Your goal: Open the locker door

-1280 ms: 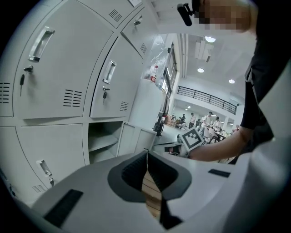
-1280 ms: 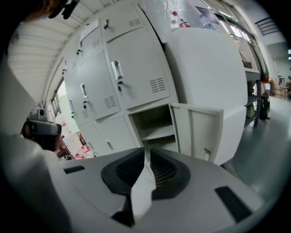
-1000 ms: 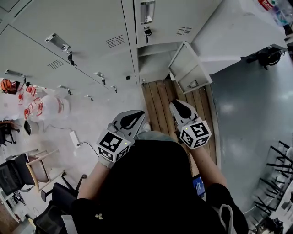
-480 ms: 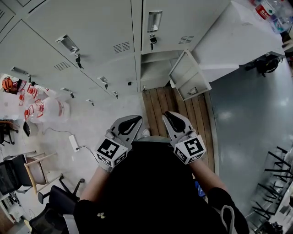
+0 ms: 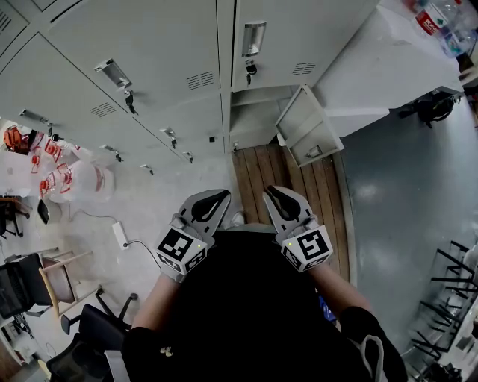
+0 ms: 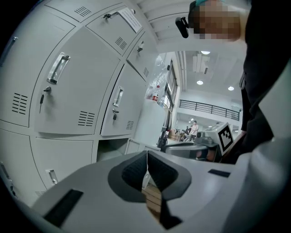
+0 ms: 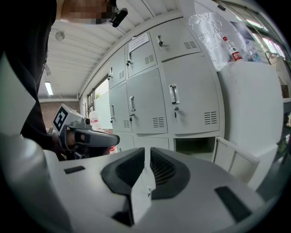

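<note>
A wall of grey lockers fills the top of the head view. One bottom locker door hangs open, swung out to the right, and its empty compartment shows beside it. My left gripper and right gripper are held close to my body, well short of the lockers, both shut on nothing. The open compartment and its door lie ahead in the right gripper view, past my right gripper. In the left gripper view my left gripper points at the open compartment.
A wooden slat platform lies on the floor before the open locker. A white cabinet with bottles on top stands to the right. At left are plastic bags, a power strip and chairs.
My right gripper has drawn back from the open door, leftward and closer to my body. The left gripper has barely shifted. The locker door stays open.
</note>
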`<state>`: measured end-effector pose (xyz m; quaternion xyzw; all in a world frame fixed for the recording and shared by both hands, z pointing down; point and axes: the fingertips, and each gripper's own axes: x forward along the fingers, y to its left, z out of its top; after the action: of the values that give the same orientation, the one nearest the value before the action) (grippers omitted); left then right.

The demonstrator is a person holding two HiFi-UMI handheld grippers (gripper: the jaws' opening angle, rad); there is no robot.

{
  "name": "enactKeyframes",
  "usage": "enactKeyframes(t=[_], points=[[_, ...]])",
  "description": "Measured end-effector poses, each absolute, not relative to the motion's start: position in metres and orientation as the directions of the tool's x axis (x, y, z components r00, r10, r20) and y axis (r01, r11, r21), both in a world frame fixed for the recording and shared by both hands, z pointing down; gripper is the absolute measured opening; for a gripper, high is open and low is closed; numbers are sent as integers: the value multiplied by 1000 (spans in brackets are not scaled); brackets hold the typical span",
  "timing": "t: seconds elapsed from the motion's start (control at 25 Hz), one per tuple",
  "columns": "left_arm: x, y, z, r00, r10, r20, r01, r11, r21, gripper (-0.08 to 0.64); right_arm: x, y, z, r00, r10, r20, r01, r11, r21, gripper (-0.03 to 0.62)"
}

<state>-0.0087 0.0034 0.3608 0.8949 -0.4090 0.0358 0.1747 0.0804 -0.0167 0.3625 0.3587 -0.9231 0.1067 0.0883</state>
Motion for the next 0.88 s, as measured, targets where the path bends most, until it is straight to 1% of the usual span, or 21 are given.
enactKeyframes(t=[0.36, 0.88], points=[[-10, 2, 362, 659, -722, 211, -747, -598, 290, 23, 84, -17, 369, -724, -646, 244, -687, 705, -174, 54], [3, -3, 362, 674, -706, 219, -736, -619, 273, 23, 93, -21, 366, -720, -653, 237, -692, 702, -168, 54]])
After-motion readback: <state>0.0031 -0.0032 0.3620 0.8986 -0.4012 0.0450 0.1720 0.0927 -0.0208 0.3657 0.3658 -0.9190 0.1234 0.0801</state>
